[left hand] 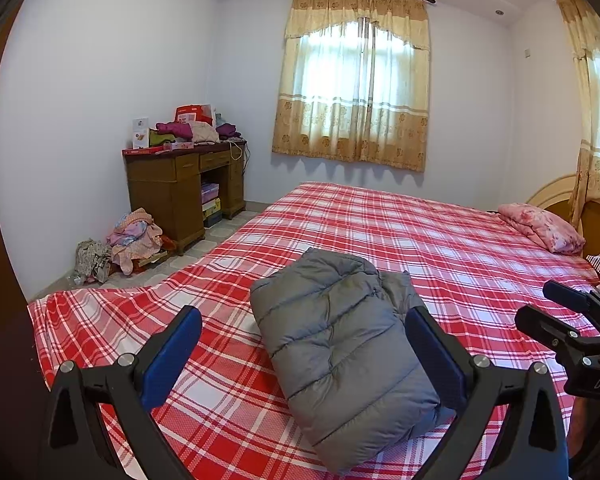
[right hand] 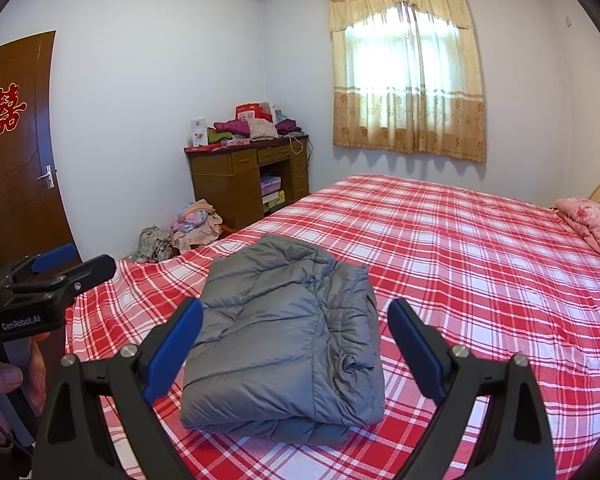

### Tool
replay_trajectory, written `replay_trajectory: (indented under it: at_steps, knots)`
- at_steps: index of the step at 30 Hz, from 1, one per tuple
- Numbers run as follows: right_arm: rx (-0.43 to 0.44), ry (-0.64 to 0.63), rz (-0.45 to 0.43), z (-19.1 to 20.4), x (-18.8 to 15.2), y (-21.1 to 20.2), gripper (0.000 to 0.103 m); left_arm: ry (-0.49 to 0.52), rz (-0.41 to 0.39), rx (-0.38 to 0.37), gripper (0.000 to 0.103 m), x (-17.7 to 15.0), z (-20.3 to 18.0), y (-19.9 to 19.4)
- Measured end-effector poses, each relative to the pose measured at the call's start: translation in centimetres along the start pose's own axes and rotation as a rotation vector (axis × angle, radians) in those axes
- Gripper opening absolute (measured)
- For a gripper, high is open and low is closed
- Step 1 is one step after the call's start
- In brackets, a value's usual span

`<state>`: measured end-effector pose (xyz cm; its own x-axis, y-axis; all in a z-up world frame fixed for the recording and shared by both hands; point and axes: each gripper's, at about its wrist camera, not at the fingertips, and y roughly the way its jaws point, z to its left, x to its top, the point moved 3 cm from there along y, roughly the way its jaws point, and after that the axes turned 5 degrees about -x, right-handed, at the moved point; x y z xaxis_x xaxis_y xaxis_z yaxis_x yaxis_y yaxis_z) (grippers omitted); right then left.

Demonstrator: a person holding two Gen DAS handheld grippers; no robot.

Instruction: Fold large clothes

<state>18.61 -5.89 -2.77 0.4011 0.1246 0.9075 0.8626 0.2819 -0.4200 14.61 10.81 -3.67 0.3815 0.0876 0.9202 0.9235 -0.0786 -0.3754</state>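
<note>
A grey quilted puffer jacket lies folded into a compact bundle on the red plaid bed; it also shows in the right wrist view. My left gripper is open and empty, held above and in front of the jacket, not touching it. My right gripper is open and empty, likewise above the jacket's near side. The right gripper shows at the right edge of the left wrist view, and the left gripper shows at the left edge of the right wrist view.
A pink floral pillow lies at the bed's head on the right. A wooden desk piled with clothes and boxes stands against the far wall, with a heap of clothes on the floor beside it. A brown door is on the left.
</note>
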Motion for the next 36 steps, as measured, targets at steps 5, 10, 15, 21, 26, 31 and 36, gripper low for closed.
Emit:
replay_trajectory:
  at_steps: [5,10,15,21,26,31,36]
  knots:
    - [0.006,0.002,-0.002,0.2,0.02,-0.04,0.096,-0.001,0.004,0.001,0.102,-0.15,0.1,0.09]
    - [0.006,0.003,-0.002,0.14,0.05,-0.01,0.096,-0.002,0.004,0.0,0.102,-0.17,0.16,0.05]
    - [0.005,0.0,-0.003,0.16,0.04,-0.03,0.096,-0.002,0.004,0.001,0.102,-0.16,0.31,0.11]
    - [0.005,-0.001,-0.003,0.49,0.22,-0.02,0.096,-0.003,0.005,0.001,0.102,-0.16,0.45,0.11]
    - [0.004,0.0,-0.003,0.5,0.26,0.03,0.096,-0.002,0.012,0.002,0.102,-0.22,0.58,0.18]
    - [0.003,0.0,0.0,0.46,0.2,0.06,0.096,-0.004,0.021,0.001,0.102,-0.36,0.59,0.41]
    - [0.002,0.0,0.001,0.44,0.18,0.08,0.096,-0.002,0.017,0.011,0.102,-0.35,0.6,0.46]
